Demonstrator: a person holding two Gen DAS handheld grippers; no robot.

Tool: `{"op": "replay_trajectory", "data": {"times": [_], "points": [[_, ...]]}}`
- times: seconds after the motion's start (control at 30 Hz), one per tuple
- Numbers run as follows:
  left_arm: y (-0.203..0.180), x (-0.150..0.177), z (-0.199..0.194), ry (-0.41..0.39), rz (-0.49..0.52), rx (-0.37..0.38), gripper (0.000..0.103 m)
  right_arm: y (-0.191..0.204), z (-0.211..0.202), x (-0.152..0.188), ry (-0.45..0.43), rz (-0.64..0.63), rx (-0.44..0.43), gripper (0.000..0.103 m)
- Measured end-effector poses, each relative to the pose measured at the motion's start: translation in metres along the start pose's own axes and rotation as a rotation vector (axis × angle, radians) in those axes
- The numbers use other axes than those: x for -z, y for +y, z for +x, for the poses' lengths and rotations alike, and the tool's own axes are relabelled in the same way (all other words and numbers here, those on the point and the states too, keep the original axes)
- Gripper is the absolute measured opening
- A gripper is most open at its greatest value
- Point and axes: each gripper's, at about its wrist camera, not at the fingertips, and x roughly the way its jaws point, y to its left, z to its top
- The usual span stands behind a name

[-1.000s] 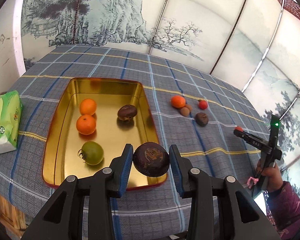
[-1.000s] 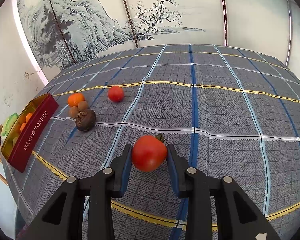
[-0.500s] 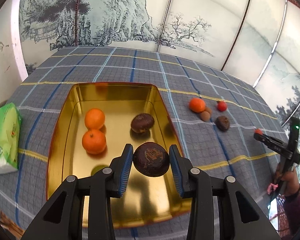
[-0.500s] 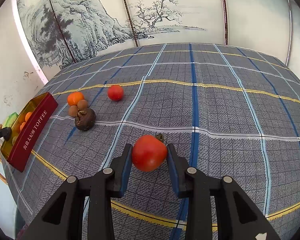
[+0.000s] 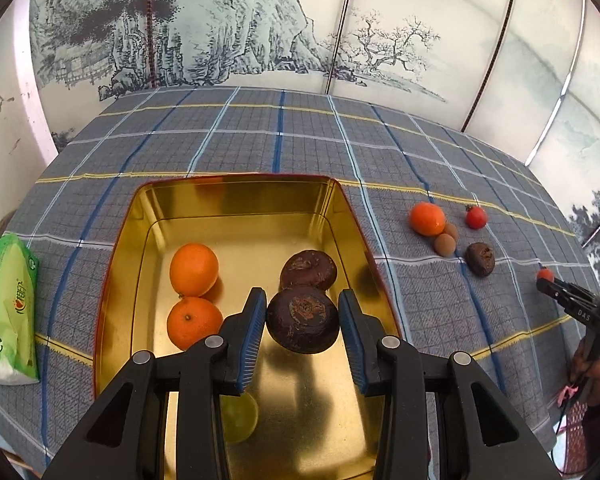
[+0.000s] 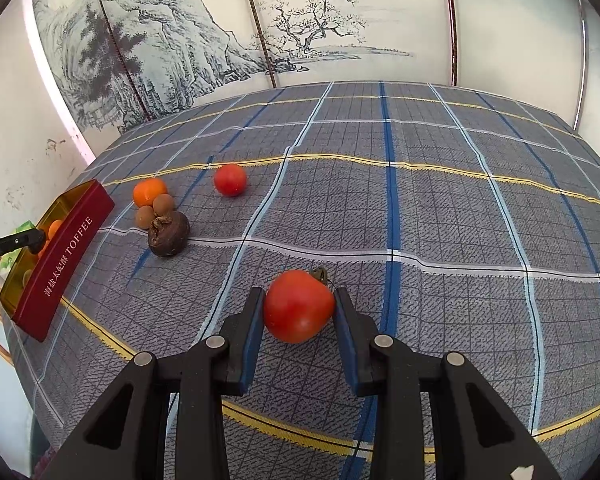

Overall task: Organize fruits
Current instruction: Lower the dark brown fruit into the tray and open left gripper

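My left gripper (image 5: pixel 302 322) is shut on a dark purple passion fruit (image 5: pixel 302 319) and holds it over the gold tin tray (image 5: pixel 236 200). In the tray lie two oranges (image 5: pixel 193 269), another dark passion fruit (image 5: pixel 308 271) and a green fruit (image 5: pixel 240 416) partly hidden under my fingers. My right gripper (image 6: pixel 298 308) is shut on a red tomato (image 6: pixel 297 305) just above the cloth. On the cloth lie an orange (image 6: pixel 149 191), two small brown fruits (image 6: pixel 163 204), a dark passion fruit (image 6: pixel 168 233) and a small red tomato (image 6: pixel 230 179).
A green tissue pack (image 5: pixel 8 308) lies left of the tray. The tray's red side reads TOFFEE (image 6: pixel 66 252). The right gripper shows at the far right of the left wrist view (image 5: pixel 572 300). A painted screen stands behind the checked tablecloth (image 6: pixel 420 200).
My left gripper has carried the passion fruit forward over the tray's middle, closer to the other passion fruit. The right gripper with the tomato has hardly moved.
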Motion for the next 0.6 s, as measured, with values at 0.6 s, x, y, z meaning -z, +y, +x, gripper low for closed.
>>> {"op": "replay_trajectory", "data": {"times": [0.6], "points": [[-0.006, 0.012, -0.014, -0.029, -0.007, -0.061, 0.04, 0.0, 0.0, 0.0, 0.001, -0.002, -0.002, 0.031]]}}
